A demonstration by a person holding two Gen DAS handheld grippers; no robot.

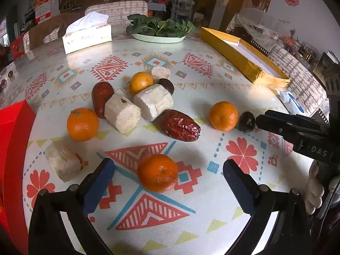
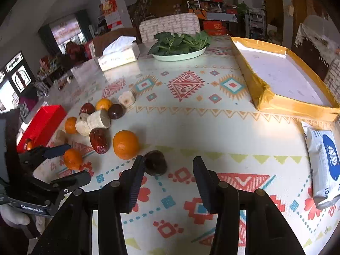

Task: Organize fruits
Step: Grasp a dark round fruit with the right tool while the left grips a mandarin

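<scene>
Left tongs (image 1: 167,180) stand apart around the tangerine (image 1: 157,173), right tongs (image 2: 167,180) apart by the dark fruit (image 2: 155,162) at eleven o'clock; centre before closing.

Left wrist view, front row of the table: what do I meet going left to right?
Red box → pale cut chunk → tangerine between the open left claw fingers → right claw arm.
</scene>
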